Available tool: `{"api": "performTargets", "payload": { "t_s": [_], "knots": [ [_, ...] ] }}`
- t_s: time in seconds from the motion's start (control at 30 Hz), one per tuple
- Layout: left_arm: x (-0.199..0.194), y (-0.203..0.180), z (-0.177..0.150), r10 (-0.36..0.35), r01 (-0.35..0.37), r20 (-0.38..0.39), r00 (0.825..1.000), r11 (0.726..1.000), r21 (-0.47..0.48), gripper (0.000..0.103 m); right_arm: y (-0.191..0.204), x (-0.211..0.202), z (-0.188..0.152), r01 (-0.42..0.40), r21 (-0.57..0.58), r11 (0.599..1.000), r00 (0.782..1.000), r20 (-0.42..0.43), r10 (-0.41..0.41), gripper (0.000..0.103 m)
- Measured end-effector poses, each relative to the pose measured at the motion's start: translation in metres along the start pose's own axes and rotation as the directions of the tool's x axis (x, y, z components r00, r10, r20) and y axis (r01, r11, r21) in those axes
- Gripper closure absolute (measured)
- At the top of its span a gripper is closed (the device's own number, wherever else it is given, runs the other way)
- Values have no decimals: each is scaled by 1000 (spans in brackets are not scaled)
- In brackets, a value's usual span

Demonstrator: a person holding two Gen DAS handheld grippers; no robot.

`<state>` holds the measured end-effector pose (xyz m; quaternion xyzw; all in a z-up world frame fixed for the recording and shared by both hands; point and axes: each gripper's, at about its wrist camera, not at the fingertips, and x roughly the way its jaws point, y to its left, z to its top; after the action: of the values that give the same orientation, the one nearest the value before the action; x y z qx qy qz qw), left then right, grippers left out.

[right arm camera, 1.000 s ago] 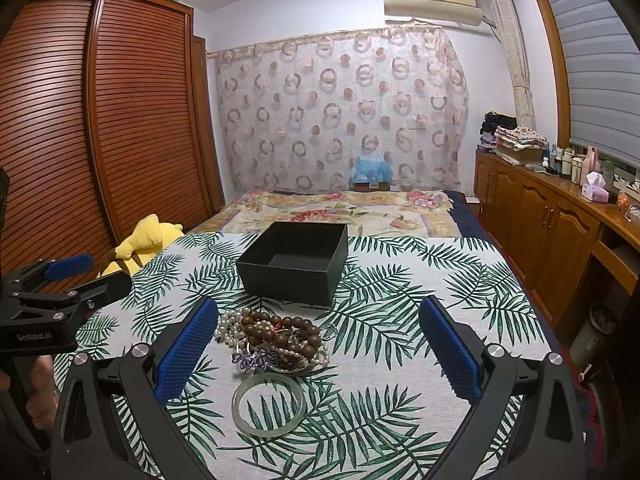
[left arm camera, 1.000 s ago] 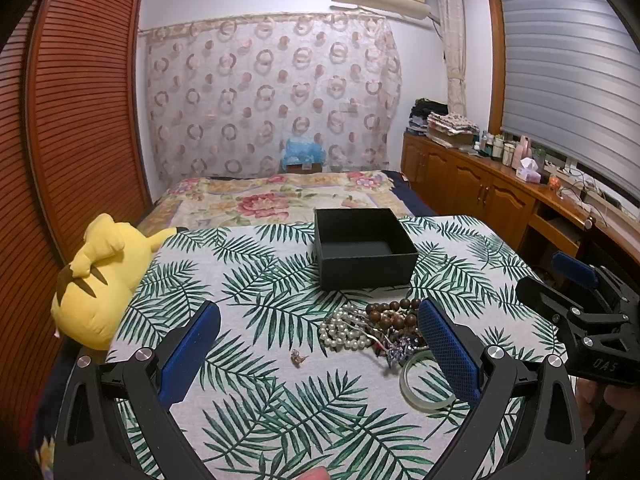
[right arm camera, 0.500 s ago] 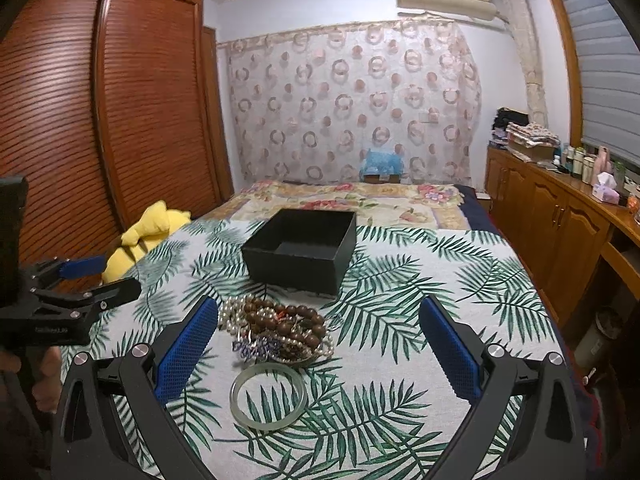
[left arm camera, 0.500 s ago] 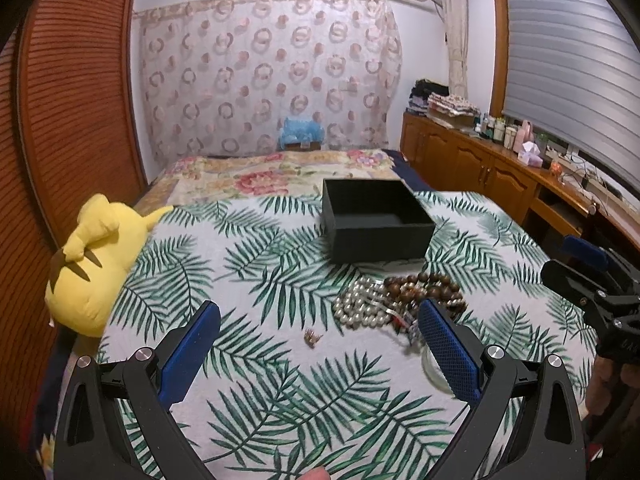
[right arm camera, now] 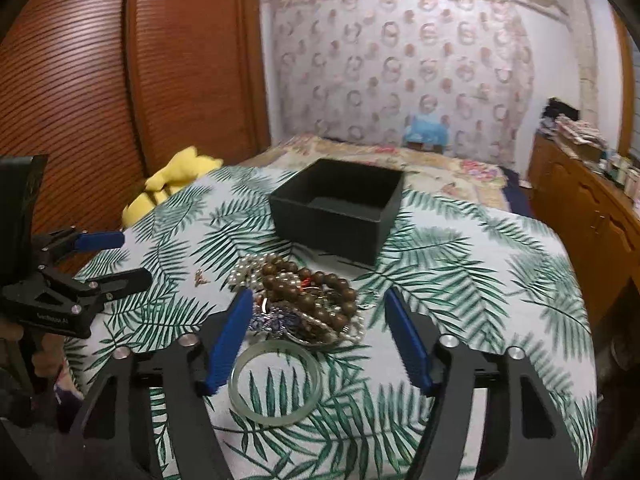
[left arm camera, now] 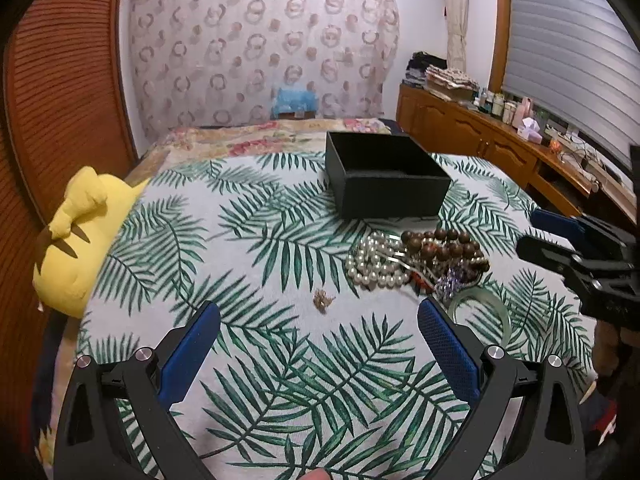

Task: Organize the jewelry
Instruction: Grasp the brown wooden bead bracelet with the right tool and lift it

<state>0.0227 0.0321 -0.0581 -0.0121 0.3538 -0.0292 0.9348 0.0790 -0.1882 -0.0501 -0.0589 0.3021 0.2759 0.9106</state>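
Observation:
An open black box (left arm camera: pixel 384 176) (right arm camera: pixel 340 208) stands on the leaf-print cloth. In front of it lies a jewelry pile: a white pearl strand (left arm camera: pixel 370 264), brown wooden beads (left arm camera: pixel 444 244) (right arm camera: pixel 312 288), a purple beaded piece (left arm camera: pixel 452 282) and a pale green bangle (left arm camera: pixel 486 316) (right arm camera: pixel 276 382). A small gold trinket (left arm camera: pixel 323 300) (right arm camera: pixel 201 277) lies apart to the left. My left gripper (left arm camera: pixel 318 314) is open and empty, just short of the trinket. My right gripper (right arm camera: pixel 318 300) is open and empty, its fingers on either side of the pile above the bangle.
A yellow plush toy (left arm camera: pixel 76 240) lies at the cloth's left edge. A wooden wardrobe (right arm camera: pixel 120 100) stands at left, a low wooden cabinet (left arm camera: pixel 500 152) with bottles at right. A flowered bedspread (left arm camera: pixel 280 136) and a curtain lie beyond the box.
Both grippers have moved forward and lower toward the cloth. The right gripper has narrowed and now brackets the jewelry pile. The left gripper has drawn nearer to the gold trinket.

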Motion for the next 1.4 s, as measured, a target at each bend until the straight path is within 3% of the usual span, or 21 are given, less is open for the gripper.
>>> {"api": "performTargets", "payload": {
  "t_s": [0.33,0.47,0.57,0.7,0.73,0.8,0.93,1.17,1.4],
  "knots": [
    [16,2,-10,-25,24,-51,998,1000,-10,8,15,57,16,-122,-107,987,984,-141,107,44],
    [23,5,-13,-33,32,-69,997,999,-16,8,21,72,17,-131,-141,981,976,-194,103,47],
    [26,6,-15,-37,35,-80,996,999,-22,8,23,80,18,-129,-169,977,972,-216,91,57],
    [29,7,-17,-39,37,-89,995,999,-24,8,17,81,17,-122,-170,978,971,-224,82,82],
    [30,7,-17,-40,38,-91,995,999,-23,8,16,82,18,-124,-163,979,971,-222,86,88],
    [31,6,-18,-41,40,-94,995,999,-20,8,8,77,20,-150,-123,981,971,-203,123,88],
    [34,3,-18,-50,48,-101,994,999,-18,8,-4,64,24,-128,-109,986,981,-162,109,88],
    [37,-10,-7,-106,106,-91,990,994,-9,8,-23,24,40,-45,-96,994,998,-37,41,88],
    [42,-31,6,-163,165,-87,983,986,16,8,-37,0,46,19,-97,995,1000,12,-18,88]
  ]
}}
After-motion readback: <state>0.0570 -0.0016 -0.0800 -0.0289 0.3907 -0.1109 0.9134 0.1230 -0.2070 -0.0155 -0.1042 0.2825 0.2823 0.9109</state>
